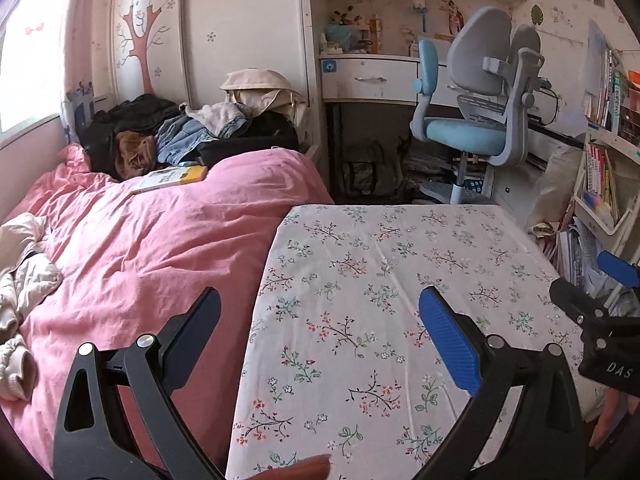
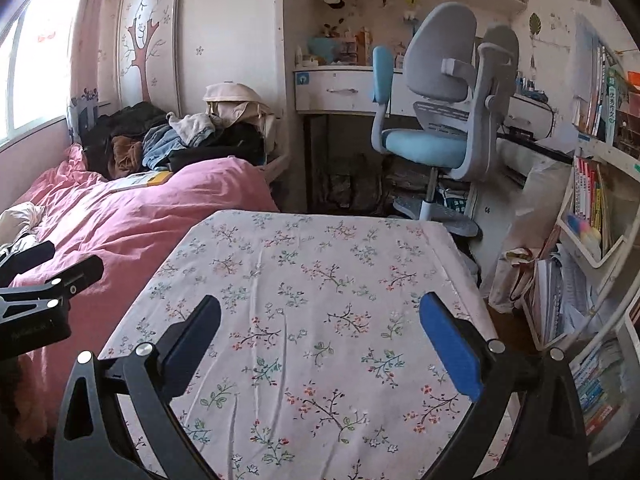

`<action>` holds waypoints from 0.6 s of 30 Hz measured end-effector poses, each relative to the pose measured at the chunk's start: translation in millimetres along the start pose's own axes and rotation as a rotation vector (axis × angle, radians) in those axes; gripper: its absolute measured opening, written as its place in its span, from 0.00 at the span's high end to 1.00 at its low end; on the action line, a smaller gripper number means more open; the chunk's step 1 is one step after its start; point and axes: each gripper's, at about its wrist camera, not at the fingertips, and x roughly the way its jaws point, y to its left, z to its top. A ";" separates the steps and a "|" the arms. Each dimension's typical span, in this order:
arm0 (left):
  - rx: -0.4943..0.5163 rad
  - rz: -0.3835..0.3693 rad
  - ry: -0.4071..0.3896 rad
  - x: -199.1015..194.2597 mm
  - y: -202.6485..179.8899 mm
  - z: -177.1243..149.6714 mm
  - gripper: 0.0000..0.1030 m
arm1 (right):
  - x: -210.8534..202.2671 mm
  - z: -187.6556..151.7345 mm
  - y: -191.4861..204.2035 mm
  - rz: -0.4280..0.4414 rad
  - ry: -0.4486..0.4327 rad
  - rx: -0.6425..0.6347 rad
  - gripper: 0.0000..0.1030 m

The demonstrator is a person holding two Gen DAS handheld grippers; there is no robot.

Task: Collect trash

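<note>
My left gripper [image 1: 320, 300] is open and empty above the left part of a table with a floral cloth [image 1: 400, 264]. My right gripper [image 2: 320, 308] is open and empty above the same floral table [image 2: 320, 264]. The right gripper also shows at the right edge of the left wrist view [image 1: 600, 312], and the left gripper at the left edge of the right wrist view [image 2: 44, 292]. I see no trash on the table in either view.
A bed with a pink duvet [image 1: 140, 240] lies left of the table, with a pile of clothes [image 1: 180, 136] and a yellow book [image 1: 172, 178] on it. A blue-grey desk chair [image 1: 480, 120] stands beyond the table before a white desk [image 1: 372, 78]. Bookshelves [image 2: 592, 200] stand at the right.
</note>
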 end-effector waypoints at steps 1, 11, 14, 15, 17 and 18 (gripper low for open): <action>-0.002 -0.006 0.006 2.1 -0.6 0.1 0.07 | 1.3 0.2 1.2 0.001 0.004 -0.008 0.08; -0.031 -0.112 -0.081 -4.1 -2.2 -3.5 0.07 | 29.4 -4.6 -13.3 -0.005 0.106 0.003 0.08; 0.015 -0.127 -0.084 -8.0 -9.5 -1.8 0.07 | 38.6 -6.9 -24.8 -0.009 0.147 0.041 0.08; 0.024 -0.133 -0.080 -8.6 -10.9 -0.8 0.07 | 41.8 -7.4 -28.3 -0.010 0.158 0.056 0.08; 0.040 -0.144 -0.051 -7.2 -13.7 1.3 0.07 | 52.3 -8.7 -36.8 -0.018 0.186 0.093 0.08; 0.054 -0.145 -0.026 -4.5 -14.9 2.4 0.07 | 56.6 -9.7 -39.6 -0.023 0.197 0.102 0.08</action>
